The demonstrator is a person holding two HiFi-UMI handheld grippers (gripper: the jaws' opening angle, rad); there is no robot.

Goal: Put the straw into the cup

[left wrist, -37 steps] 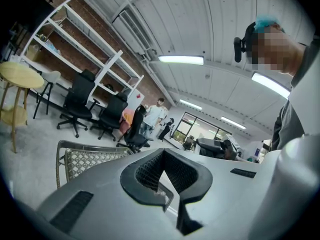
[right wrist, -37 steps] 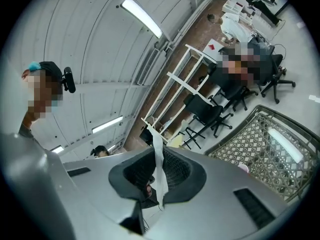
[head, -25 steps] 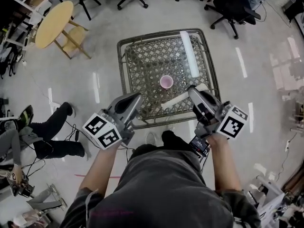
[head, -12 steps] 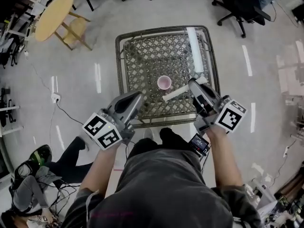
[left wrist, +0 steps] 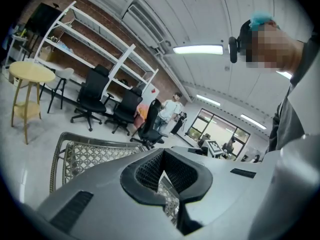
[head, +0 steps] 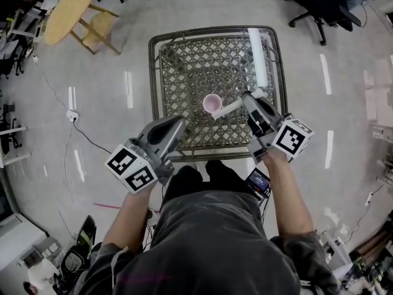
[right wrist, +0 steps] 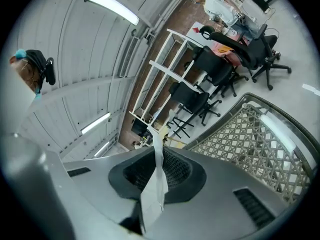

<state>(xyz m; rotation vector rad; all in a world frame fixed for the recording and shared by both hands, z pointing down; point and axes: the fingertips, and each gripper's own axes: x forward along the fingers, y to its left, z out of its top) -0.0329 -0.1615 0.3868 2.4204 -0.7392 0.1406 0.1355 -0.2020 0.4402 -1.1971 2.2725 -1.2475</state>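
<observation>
1. The paper-wrapped straw (head: 230, 107) is now reaching the pink cup (head: 212, 103). A second ago its free end was sitting well short of the cup, so you are closing in on insertion.
2. Your right gripper (head: 247, 97) is clamping tight on the straw's other end, just right of the cup.
3. Your left gripper (head: 177, 125) is idling nearer you, left of the cup, with its jaws pressed together on nothing.
4. Whether the tip is touching the cup's rim is too small to tell, and the cup is missing from both gripper views.
</observation>
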